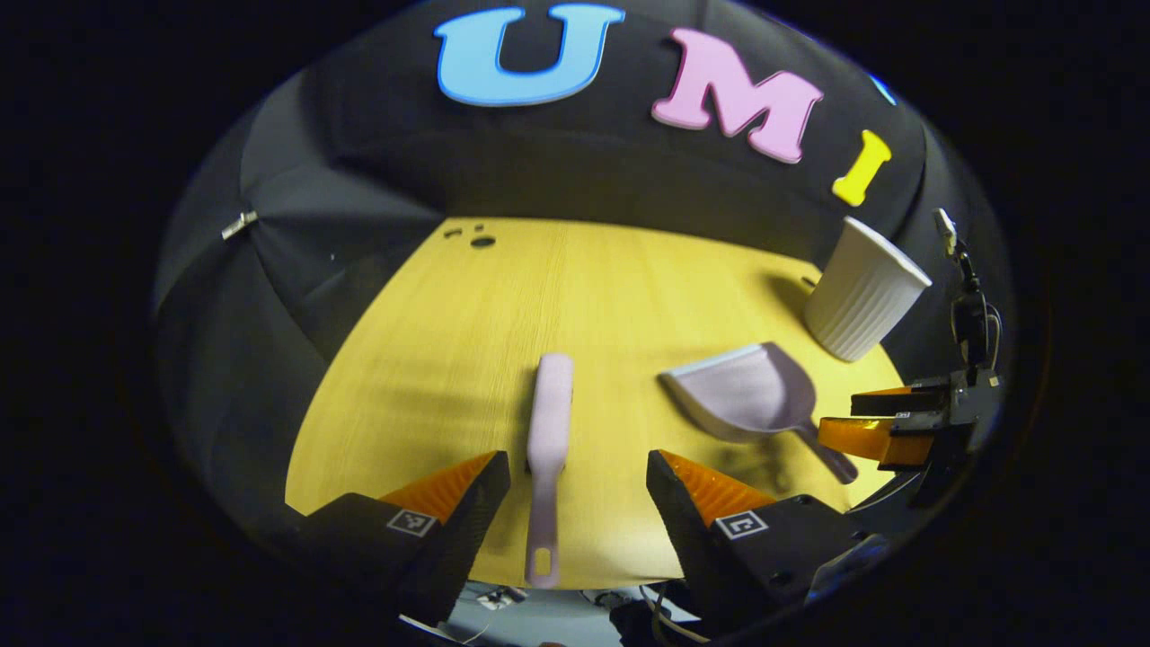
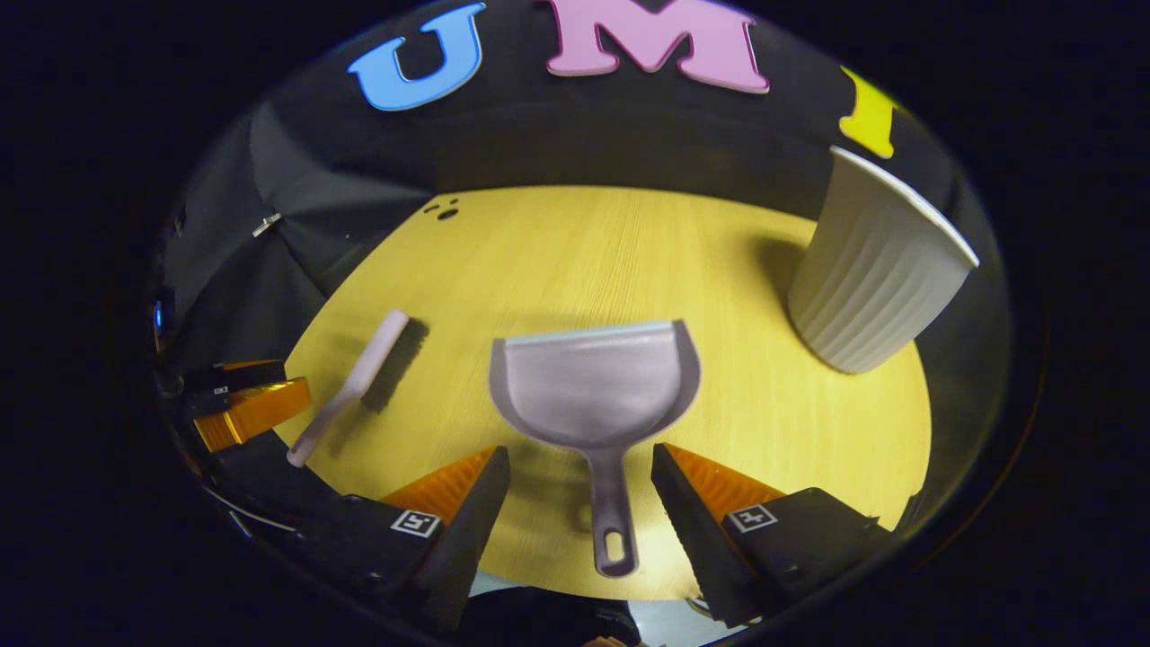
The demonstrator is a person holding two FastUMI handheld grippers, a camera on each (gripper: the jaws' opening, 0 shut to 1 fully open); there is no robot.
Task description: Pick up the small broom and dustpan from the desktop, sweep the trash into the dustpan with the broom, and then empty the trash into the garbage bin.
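A small lilac broom (image 1: 549, 440) lies on the yellow desktop (image 1: 503, 323), handle toward me, between the open fingers of my left gripper (image 1: 578, 490), which do not touch it. The lilac dustpan (image 2: 595, 386) lies flat with its handle pointing back between the open fingers of my right gripper (image 2: 580, 490), untouched. In the left gripper view the dustpan (image 1: 746, 391) sits right of the broom, with the right gripper (image 1: 885, 422) just beyond it. The right gripper view has the broom (image 2: 359, 377) at left, near the left gripper (image 2: 247, 404). A white ribbed garbage bin (image 2: 876, 279) stands at the back right.
A few small dark bits (image 2: 445, 211) lie at the far left corner of the desktop. The black cloth wall surrounds the desk closely. The desk's near edge (image 2: 575, 589) runs just under both grippers. Wide bare wood lies between the tools and the far edge.
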